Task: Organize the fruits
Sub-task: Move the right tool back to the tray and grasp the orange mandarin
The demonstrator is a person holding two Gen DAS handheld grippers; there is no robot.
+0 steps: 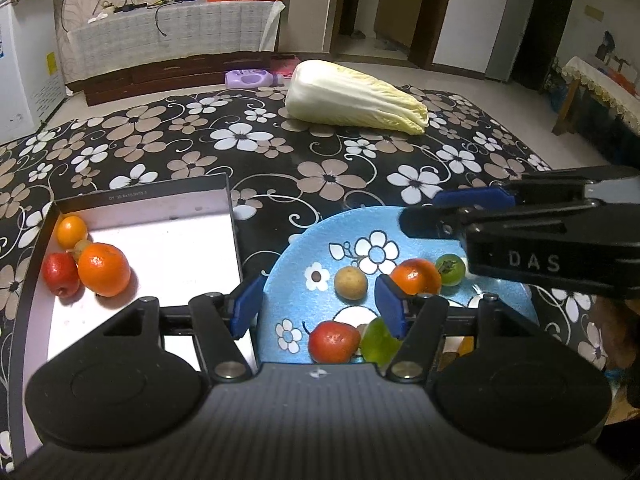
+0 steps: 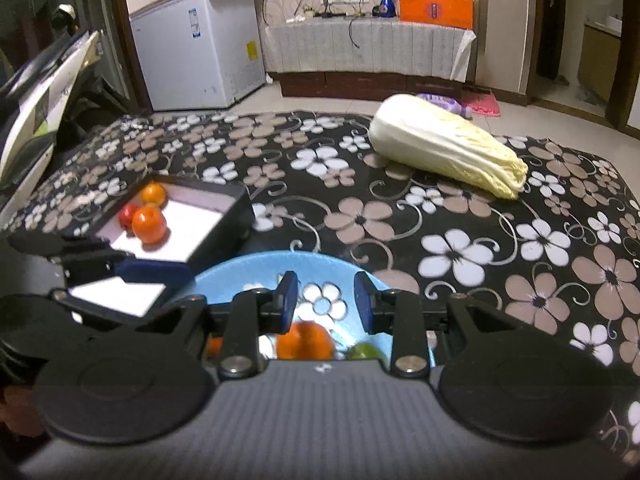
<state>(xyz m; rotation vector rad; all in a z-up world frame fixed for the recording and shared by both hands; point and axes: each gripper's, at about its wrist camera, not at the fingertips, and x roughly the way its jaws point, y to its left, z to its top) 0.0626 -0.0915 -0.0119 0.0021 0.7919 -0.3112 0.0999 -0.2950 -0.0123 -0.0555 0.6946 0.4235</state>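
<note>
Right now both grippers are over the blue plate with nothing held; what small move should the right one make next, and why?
Probably lower the right gripper onto the orange just below its open fingers and close. Fruit remains on the blue plate, while the box already holds some. The left gripper is open too, above the red fruit.

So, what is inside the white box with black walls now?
Inside the box lie a small orange, a bigger orange and a red fruit. A brownish thing shows between them, mostly covered. The box's near corner is hidden behind the left gripper.
</note>
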